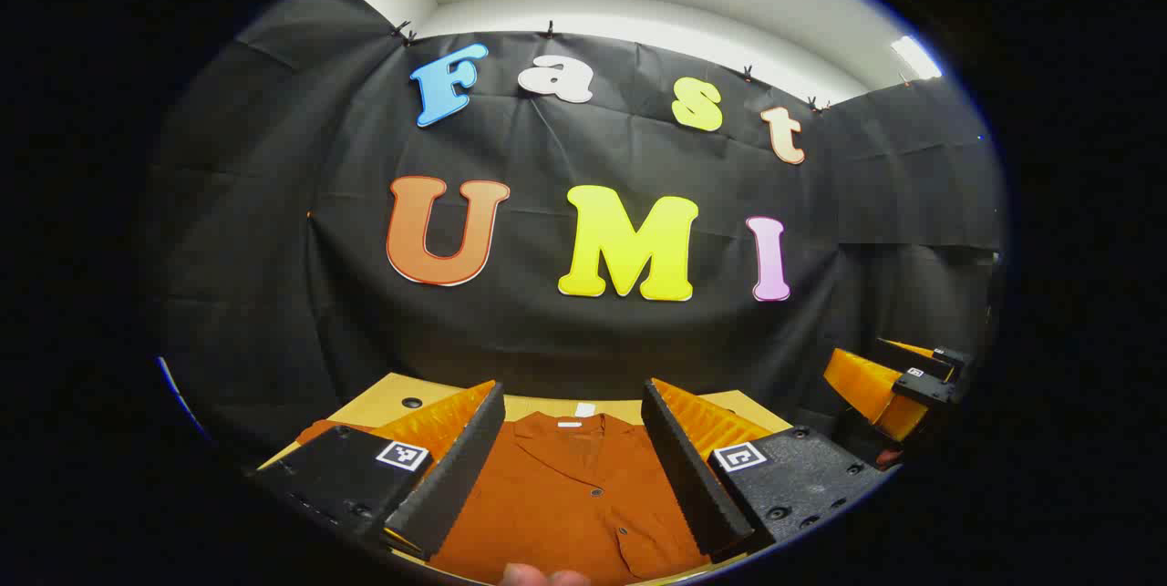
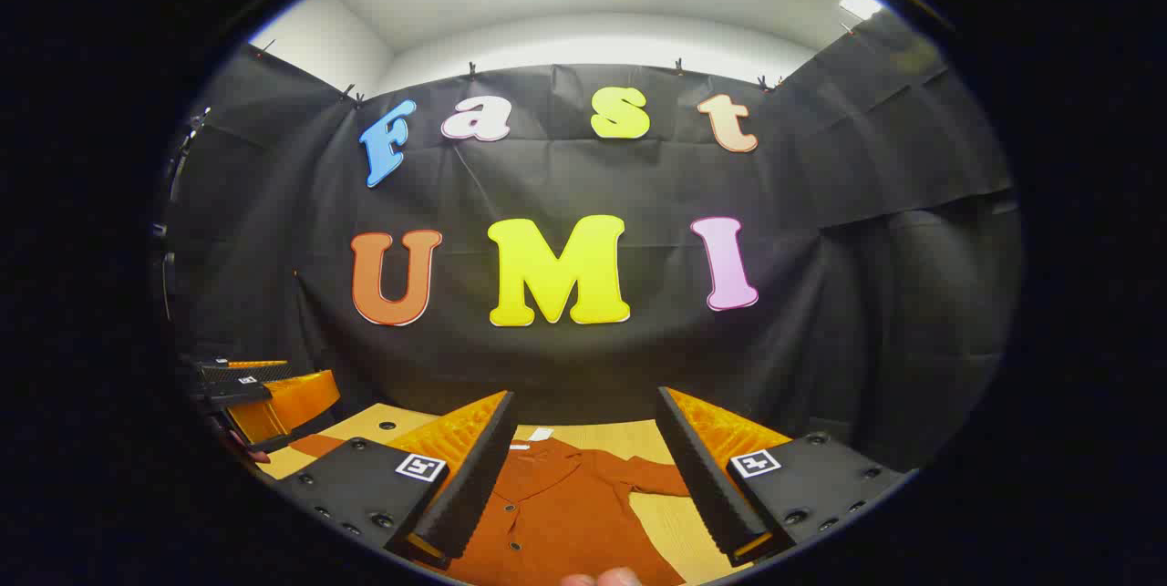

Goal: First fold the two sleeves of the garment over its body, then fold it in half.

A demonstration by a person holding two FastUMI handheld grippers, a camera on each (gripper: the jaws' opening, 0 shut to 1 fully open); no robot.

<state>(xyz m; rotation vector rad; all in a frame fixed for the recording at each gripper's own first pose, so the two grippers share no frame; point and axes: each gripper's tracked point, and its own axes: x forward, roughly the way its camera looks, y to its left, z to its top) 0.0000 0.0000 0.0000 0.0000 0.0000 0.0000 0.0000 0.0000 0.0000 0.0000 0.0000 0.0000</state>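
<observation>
Two open grippers [image 1: 573, 458] [image 2: 583, 467] above one shirt [image 1: 565, 504].

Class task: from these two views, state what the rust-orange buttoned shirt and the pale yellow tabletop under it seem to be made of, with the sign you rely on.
Rust-orange buttoned shirt: seems a soft woven cloth with a matte finish; it lies flat with a floppy collar, soft creases and small sewn-on buttons. The fibre cannot be told.
Pale yellow tabletop: looks like wood or wood-look laminate, smooth with a faint grain; which of the two stays open.
</observation>
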